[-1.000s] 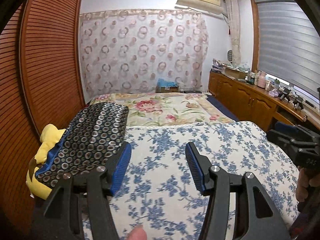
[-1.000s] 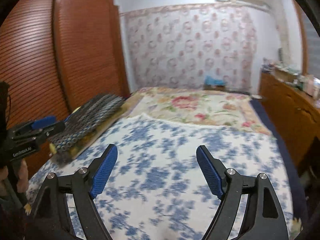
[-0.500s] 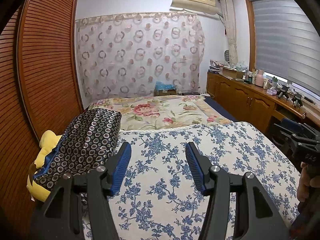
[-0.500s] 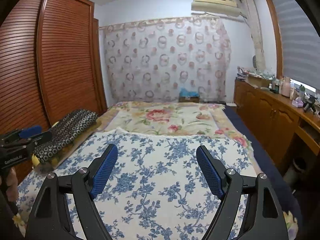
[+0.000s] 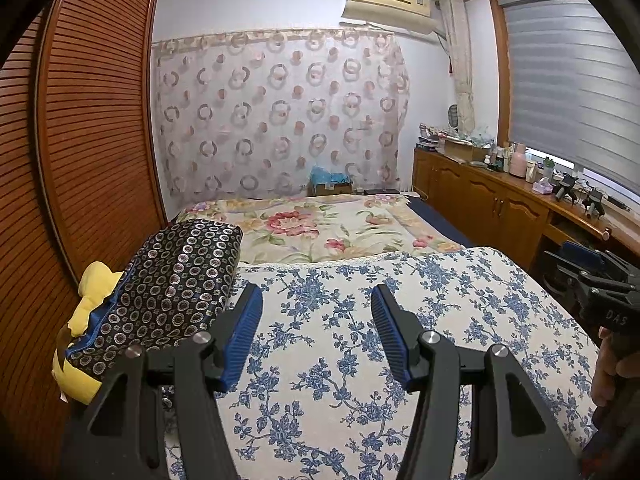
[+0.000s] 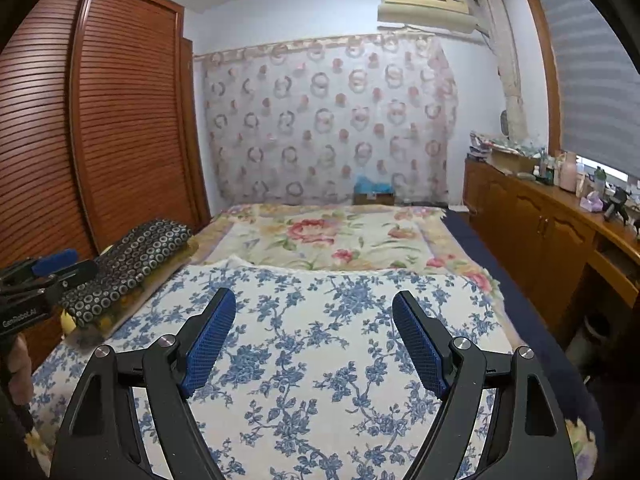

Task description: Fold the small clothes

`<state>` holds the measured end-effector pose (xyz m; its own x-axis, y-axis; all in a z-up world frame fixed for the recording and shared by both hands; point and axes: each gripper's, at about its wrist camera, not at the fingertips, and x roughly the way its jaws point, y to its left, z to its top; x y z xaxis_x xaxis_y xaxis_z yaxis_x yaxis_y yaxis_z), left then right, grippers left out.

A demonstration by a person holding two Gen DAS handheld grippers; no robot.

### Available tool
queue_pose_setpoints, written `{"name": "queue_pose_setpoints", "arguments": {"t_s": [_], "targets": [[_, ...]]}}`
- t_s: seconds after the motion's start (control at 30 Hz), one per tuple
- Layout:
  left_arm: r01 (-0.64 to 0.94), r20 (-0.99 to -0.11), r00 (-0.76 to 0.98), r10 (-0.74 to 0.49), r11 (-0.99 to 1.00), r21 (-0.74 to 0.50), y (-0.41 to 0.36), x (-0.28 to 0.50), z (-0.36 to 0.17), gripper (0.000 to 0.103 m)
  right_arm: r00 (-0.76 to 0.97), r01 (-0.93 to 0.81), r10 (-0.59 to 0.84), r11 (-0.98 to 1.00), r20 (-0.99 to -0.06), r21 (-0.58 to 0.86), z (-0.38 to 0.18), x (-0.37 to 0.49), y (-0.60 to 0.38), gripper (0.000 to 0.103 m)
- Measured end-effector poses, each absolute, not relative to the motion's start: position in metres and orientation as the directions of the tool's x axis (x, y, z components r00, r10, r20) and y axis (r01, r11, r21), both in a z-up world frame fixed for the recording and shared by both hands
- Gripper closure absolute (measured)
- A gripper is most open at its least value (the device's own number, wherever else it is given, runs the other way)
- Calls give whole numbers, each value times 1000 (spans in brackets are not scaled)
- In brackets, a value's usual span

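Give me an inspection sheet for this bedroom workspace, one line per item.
Surface: blue floral sheet spread flat, bare.
Job's things: patterned dark fabric lying over a yellow item at the sheet's left edge.
Clutter: bottles and small items on the wooden counter.
Grippers: left gripper open, empty; right gripper open wider, empty.
Cables: nothing seen.
Surroundings: slatted wardrobe, circle-print curtain, air conditioner, window blind.

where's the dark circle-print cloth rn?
The dark circle-print cloth lies at the left edge of the bed in both views, on a yellow item by the wooden louvred wardrobe, beside the blue floral cover.
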<state>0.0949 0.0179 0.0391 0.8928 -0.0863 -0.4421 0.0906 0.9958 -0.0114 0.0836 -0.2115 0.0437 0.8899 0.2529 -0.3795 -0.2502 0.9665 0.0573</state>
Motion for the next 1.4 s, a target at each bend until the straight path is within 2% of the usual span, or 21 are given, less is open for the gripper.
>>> {"name": "queue_pose_setpoints", "arguments": {"t_s": [1.4], "targets": [[83, -432, 899, -79, 996, -10, 14, 89, 45, 47, 893, -244, 248, 968, -375, 57, 42, 86, -219, 20]]}}
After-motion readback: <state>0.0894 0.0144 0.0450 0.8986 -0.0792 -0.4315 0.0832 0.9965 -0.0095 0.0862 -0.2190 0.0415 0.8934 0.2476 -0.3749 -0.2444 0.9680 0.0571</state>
